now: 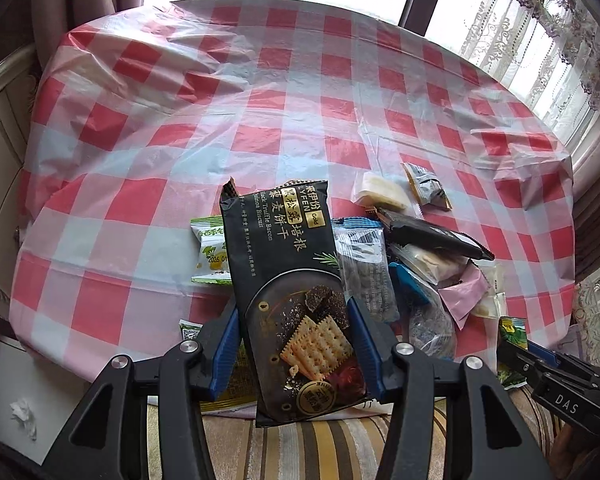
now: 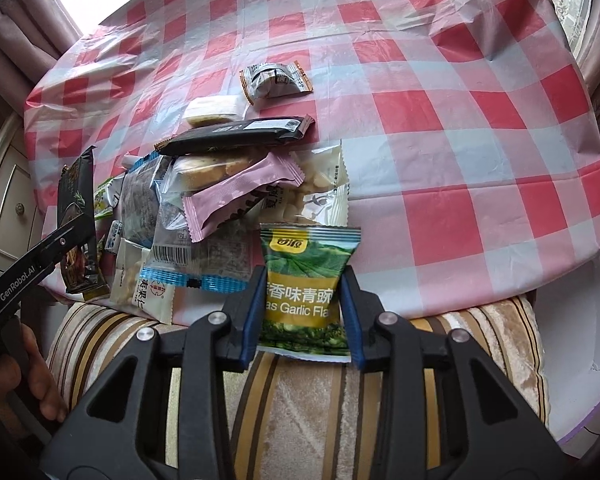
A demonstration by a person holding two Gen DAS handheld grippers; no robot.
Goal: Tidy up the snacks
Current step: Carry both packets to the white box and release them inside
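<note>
Biscuit pack point(image 1: 292, 280) clamped in left tool point(image 1: 296, 344), upright, lifted off near bench point(image 1: 148, 184) edge. Pea pack point(image 2: 306, 288) clamped in right tool point(image 2: 304, 312), held over striped cushion point(image 2: 300, 400), at 6 o'clock of pile. Snack pile point(image 2: 220, 188) on bench near edge, at 12 o'clock of both tools; two small packs lie apart at pile's 12 o'clock. Pile overlaps, count unclear. Step, likely: sort by kind. Carry each pack to bare cloth at 12 o'clock, well apart, lay flat, then release; keep tools from colliding.
</note>
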